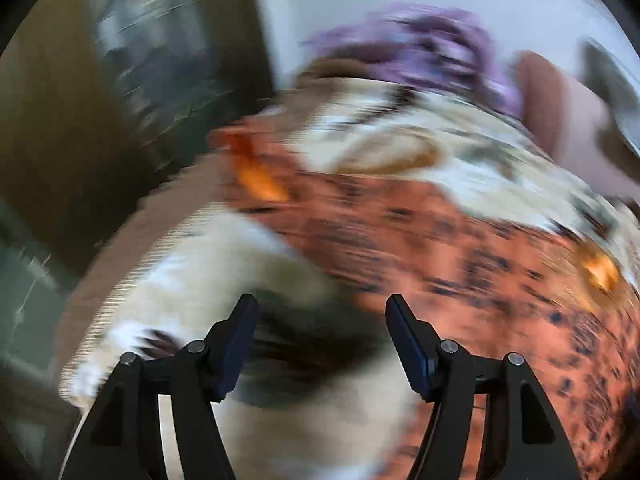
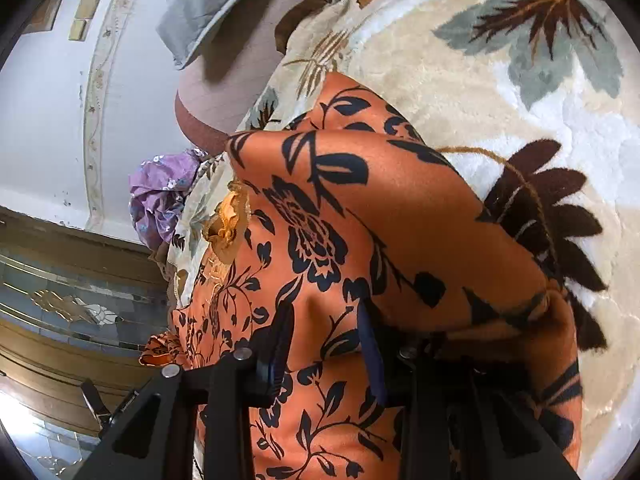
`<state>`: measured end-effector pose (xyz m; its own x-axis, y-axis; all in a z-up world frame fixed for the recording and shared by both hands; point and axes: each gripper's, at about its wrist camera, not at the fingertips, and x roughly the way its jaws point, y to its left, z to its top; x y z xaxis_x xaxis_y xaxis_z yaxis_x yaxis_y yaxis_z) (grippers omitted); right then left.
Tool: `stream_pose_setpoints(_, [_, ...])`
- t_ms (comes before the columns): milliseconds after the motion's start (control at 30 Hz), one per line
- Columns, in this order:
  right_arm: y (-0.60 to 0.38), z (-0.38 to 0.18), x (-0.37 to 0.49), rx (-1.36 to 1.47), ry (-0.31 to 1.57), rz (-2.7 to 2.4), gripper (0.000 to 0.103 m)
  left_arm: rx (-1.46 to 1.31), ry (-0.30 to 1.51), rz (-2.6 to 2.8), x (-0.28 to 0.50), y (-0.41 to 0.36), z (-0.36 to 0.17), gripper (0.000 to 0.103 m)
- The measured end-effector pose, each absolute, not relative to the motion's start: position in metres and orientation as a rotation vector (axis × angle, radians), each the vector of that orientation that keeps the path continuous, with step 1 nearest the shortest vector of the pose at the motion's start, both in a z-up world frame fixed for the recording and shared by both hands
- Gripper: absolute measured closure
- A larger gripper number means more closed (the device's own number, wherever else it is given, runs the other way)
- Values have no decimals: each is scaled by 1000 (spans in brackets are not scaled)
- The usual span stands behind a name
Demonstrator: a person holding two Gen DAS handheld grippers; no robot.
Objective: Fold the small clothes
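A cream leaf-patterned blanket (image 2: 460, 80) covered the bed. The orange floral garment (image 2: 320, 208) lay on it, one fold pinched in your right gripper (image 2: 326, 348) fingers. Your left gripper (image 1: 322, 344) fingers stood apart, empty, in a blurred view. A purple garment (image 2: 160, 196) sat beyond.

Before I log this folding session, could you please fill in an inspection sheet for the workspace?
Surface: cream plush blanket with leaf pattern.
Job's things: orange floral garment, one part folded over itself.
Clutter: purple garment bunched at the blanket's edge; grey pillow beyond.
Grippers: left tool open, nothing between its fingers, view motion-blurred; right tool shut on the orange floral garment.
Cables: nothing seen.
Surroundings: white wall; patterned glass panel.
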<state>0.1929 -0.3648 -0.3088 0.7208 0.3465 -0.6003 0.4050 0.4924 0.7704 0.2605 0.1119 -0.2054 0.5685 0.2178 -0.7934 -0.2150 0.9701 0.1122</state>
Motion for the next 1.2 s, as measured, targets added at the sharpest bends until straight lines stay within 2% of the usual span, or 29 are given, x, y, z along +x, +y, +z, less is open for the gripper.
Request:
stream_pose_setpoints(100, [-350,-282,194,1007,745,56,64,-122,944,364,272,184,-199,33])
stream_pose_setpoints(167, [-335,-263,197,903,723,96,50,-210,943,404,275,215,-199,29])
stream_pose_setpoints(200, [-327,-258,198,865,712,108,37,-256,944,410,279,227,-200,28])
stream_pose_setpoints(233, [-320,-256,199,841,707,116,36,-295,949,408,286,233,-203,27])
stream_pose_setpoints(367, [-305,-275,215,785,815,93,39,-348,978,382,318,238,-217,26])
stream_pose_setpoints(400, [-303,-283,219,775,854,75,43,-356,981,373,326,236,-221,26])
stream_pose_setpoints(433, [-302,-291,223,762,898,58,52,-363,987,368,333,234,-226,26])
stream_pose_setpoints(500, [-302,-293,225,727,875,42,59,-374,998,370,345,231,-231,26])
stream_pose_setpoints(667, [-305,-296,232,708,872,45,60,-267,937,413,364,213,-228,26])
stream_pose_setpoints(833, [-297,-294,234,663,874,42,60,-155,962,479,390,209,-229,27])
stream_pose_setpoints(900, [-298,-293,233,657,874,43,60,-156,964,479,393,213,-228,57])
stream_pose_setpoints(933, [-298,-293,233,659,874,43,60,-172,989,462,398,216,-230,94])
stream_pose_setpoints(1033, [-298,-293,233,663,875,43,60,-209,989,426,394,217,-224,97])
stream_pose_setpoints(1200, [-298,-290,232,659,874,33,60,-22,887,288,378,183,-172,98])
